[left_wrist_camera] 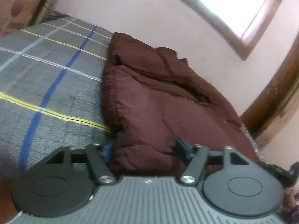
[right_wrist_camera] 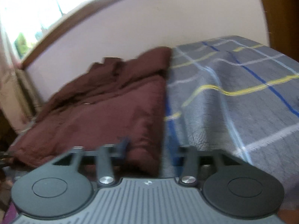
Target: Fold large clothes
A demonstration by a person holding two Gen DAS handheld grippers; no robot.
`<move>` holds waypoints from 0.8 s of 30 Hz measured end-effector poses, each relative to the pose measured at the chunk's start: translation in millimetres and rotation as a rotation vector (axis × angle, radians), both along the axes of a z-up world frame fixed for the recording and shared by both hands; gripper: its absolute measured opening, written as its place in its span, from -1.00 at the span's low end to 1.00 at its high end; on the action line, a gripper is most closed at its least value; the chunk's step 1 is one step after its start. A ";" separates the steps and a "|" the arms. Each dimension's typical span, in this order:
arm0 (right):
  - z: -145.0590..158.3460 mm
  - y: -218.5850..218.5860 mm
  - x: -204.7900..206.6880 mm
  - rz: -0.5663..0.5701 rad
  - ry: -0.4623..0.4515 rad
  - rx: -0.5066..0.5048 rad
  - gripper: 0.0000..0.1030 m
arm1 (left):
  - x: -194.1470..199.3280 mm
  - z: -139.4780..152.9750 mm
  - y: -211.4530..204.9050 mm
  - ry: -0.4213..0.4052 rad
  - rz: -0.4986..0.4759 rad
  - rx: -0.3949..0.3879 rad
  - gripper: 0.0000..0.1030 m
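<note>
Left wrist view: a maroon garment (left_wrist_camera: 158, 100), quilted and thick, lies folded in a long block on a bed covered by a grey plaid bedspread (left_wrist_camera: 48, 78) with blue, yellow and white lines. The garment runs along the bed's edge nearest the pale wall (left_wrist_camera: 149, 18), its near end at the bed's near edge. The left gripper (left_wrist_camera: 143, 149) is at that near end, jaws apart, with the garment's end corner between the two blue fingertips (left_wrist_camera: 107, 149). Each tip sits right at the cloth; whether the pads press it cannot be told. A window (left_wrist_camera: 233, 3) with a wooden frame is set in the wall above.

Right wrist view, blurred: the same garment (right_wrist_camera: 104, 115) lies on the left part of the bedspread (right_wrist_camera: 233, 97), by the wall (right_wrist_camera: 149, 24). The right gripper (right_wrist_camera: 147, 149) straddles the garment's long edge at the near end, jaws apart, one tip over maroon cloth, the other over bedspread. Grip cannot be told.
</note>
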State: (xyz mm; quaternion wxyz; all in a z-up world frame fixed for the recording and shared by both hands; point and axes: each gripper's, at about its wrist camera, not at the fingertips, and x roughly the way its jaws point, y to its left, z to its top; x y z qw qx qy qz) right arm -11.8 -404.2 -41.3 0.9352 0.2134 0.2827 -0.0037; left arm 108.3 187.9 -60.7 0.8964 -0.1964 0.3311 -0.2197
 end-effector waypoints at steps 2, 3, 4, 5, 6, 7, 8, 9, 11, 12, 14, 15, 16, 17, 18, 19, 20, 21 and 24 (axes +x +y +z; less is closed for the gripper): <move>-5.3 -0.1 -1.7 0.033 -0.012 0.041 0.39 | 2.0 1.2 -5.8 -0.007 -0.035 0.001 0.69; -5.8 3.4 -1.4 0.046 -0.015 0.024 0.34 | 2.4 1.1 -9.6 -0.012 -0.041 0.010 0.67; -5.7 8.3 0.1 0.065 -0.012 0.010 0.08 | 3.7 1.1 -14.3 -0.020 -0.043 0.027 0.51; -5.7 13.0 2.5 0.092 -0.010 0.016 -0.13 | 5.5 0.6 -18.0 -0.021 -0.042 0.040 0.31; -5.6 17.3 5.5 0.109 0.000 0.021 -0.33 | 7.7 0.1 -20.3 -0.009 -0.024 0.042 -0.19; -4.1 21.4 8.1 0.112 -0.002 0.013 -0.55 | 9.5 -1.2 -18.5 0.008 -0.008 0.019 -0.35; -2.6 22.8 10.6 0.120 -0.011 0.022 -0.60 | 9.8 -2.0 -14.6 0.016 0.015 -0.024 -0.41; -1.9 21.1 11.8 0.115 -0.024 0.049 -0.66 | 8.8 -1.3 -12.1 0.008 0.030 -0.043 -0.47; -3.7 14.0 13.0 0.099 -0.044 0.132 -0.68 | 2.7 2.5 -14.0 -0.034 0.046 -0.014 -0.51; -5.4 11.3 12.0 0.091 -0.047 0.166 -0.68 | -1.3 4.1 -16.3 -0.054 0.052 0.007 -0.53; -6.9 6.4 6.2 0.077 -0.068 0.232 -0.69 | -7.0 7.0 -16.8 -0.076 0.065 0.004 -0.55; -6.2 3.7 2.2 0.074 -0.092 0.269 -0.70 | -10.5 8.9 -15.5 -0.084 0.075 -0.013 -0.56; -4.5 1.5 -2.0 0.068 -0.109 0.301 -0.70 | -13.4 10.6 -14.2 -0.089 0.082 -0.028 -0.57; -2.3 -0.3 -4.8 0.066 -0.121 0.328 -0.71 | -16.1 12.6 -13.0 -0.094 0.087 -0.042 -0.57; -1.2 -2.3 -7.0 0.069 -0.132 0.352 -0.71 | -20.5 14.3 -12.1 -0.099 0.089 -0.051 -0.57; -0.8 -3.6 -7.9 0.070 -0.136 0.368 -0.71 | -24.3 15.9 -11.3 -0.100 0.089 -0.053 -0.57; -1.6 -5.2 -9.9 0.070 -0.136 0.379 -0.71 | -27.1 16.5 -10.4 -0.096 0.086 -0.053 -0.57; -2.8 -5.1 -12.7 0.068 -0.134 0.386 -0.71 | -28.7 15.6 -9.4 -0.087 0.082 -0.047 -0.57; -7.8 -2.8 -14.8 0.065 -0.095 0.324 -0.71 | -23.3 10.1 -9.5 -0.069 0.067 -0.019 -0.48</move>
